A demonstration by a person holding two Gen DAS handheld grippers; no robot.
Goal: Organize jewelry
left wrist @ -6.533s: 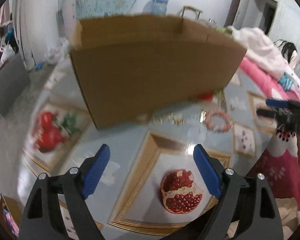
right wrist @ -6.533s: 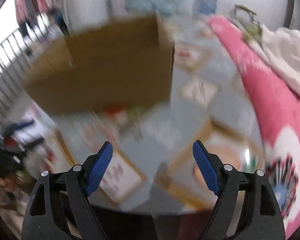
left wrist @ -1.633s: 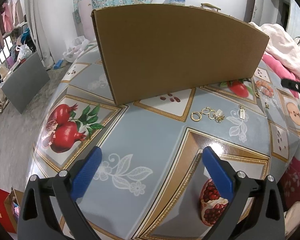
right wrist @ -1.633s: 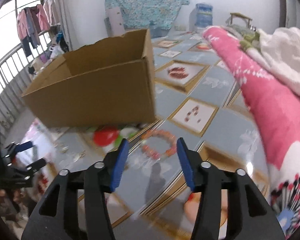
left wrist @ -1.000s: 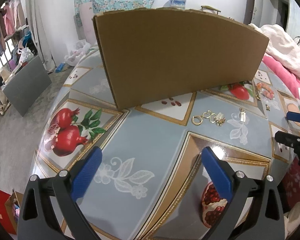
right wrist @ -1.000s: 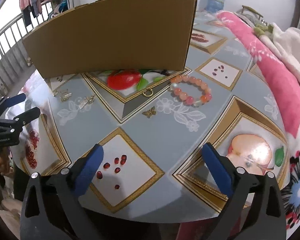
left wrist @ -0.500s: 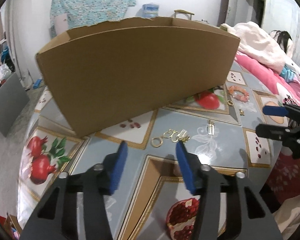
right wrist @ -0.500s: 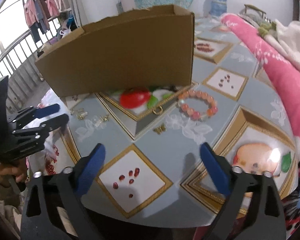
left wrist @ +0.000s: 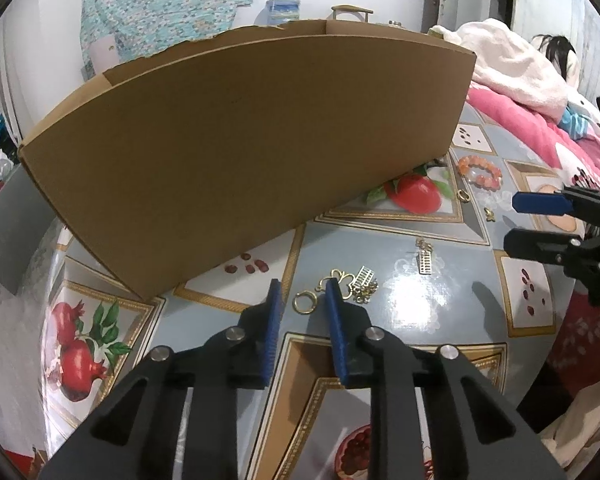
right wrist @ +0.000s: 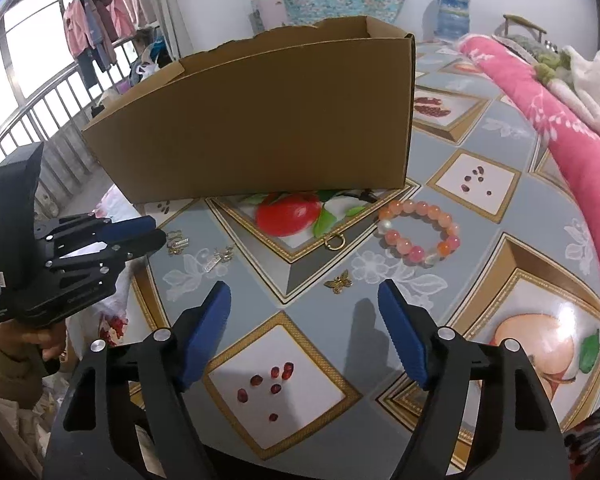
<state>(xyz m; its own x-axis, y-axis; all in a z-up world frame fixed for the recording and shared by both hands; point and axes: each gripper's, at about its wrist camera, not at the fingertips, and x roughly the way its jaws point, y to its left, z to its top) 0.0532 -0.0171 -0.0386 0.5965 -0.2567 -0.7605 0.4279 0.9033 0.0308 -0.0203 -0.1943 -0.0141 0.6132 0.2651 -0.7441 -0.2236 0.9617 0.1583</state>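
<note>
Right now we have the big cardboard box [left wrist: 240, 152] standing on the fruit-patterned bench [left wrist: 432, 304], with the jewelry scattered just in front of it. Our left hand-held gripper [left wrist: 300, 300] has just been closing to a narrow gap, its tips either side of the gold ring clasp [left wrist: 305, 303], nothing pinched yet. Our right hand-held gripper [right wrist: 304, 300], also closing but wide, hangs empty near the butterfly charm [right wrist: 339, 281]. We should probably settle low and square before pinching, since the thin gold chain [left wrist: 350, 280] lies flat. The pink bead bracelet [right wrist: 420, 232] waits beside the box.
</note>
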